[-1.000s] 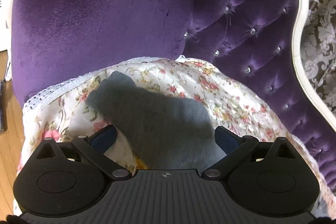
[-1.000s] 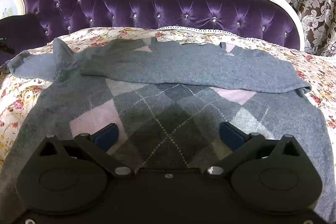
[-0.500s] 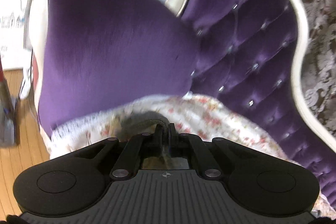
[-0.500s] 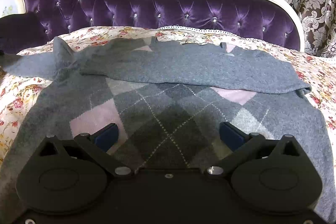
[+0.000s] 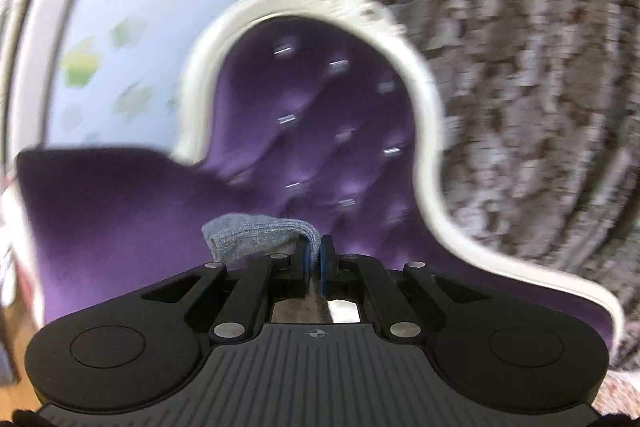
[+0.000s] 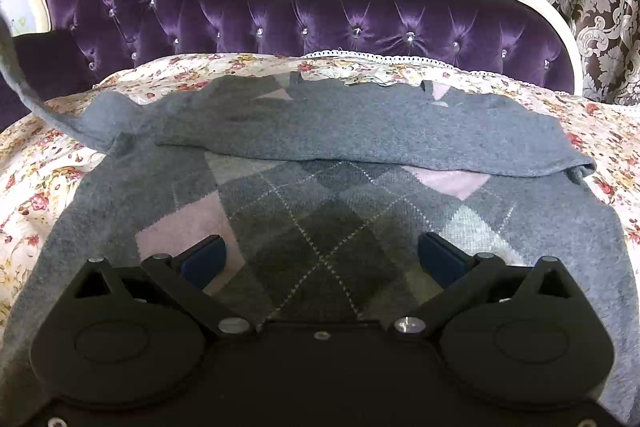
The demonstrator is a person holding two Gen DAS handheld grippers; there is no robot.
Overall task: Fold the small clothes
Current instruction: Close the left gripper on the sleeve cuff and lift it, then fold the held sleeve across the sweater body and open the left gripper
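Presently, the right gripper [image 6: 322, 255] hangs low over the front body of the sweater [image 6: 320, 227], jaws spread wide, with nothing between them; whether its fingertips touch the knit cannot be told. The sweater lies flat on the floral cover [image 6: 32, 187] of the sofa [image 6: 360, 27], argyle front upward, with one grey sleeve [image 6: 360, 135] already laid across the chest from side to side. Beyond that, at the far left, the other sleeve runs up and out of the right wrist view, lifted off the cover. The left gripper [image 5: 315, 255] is clamped tight on the cuff [image 5: 256, 235] of that sleeve, a short fold of ribbed knit standing out past the pads; its view is badly motion-blurred and shows only sofa back and curtain [image 5: 540, 87] behind. Judgement: the garment is light, soft and limp, with a napped surface that should grip the pads and drag on the cover rather than slide. It will sag and stretch if carried by one point, so a cuff or hem edge is the sound place to hold, doubled thickness preferred. The free gripper would do best pinning or taking the near hem, at a corner.
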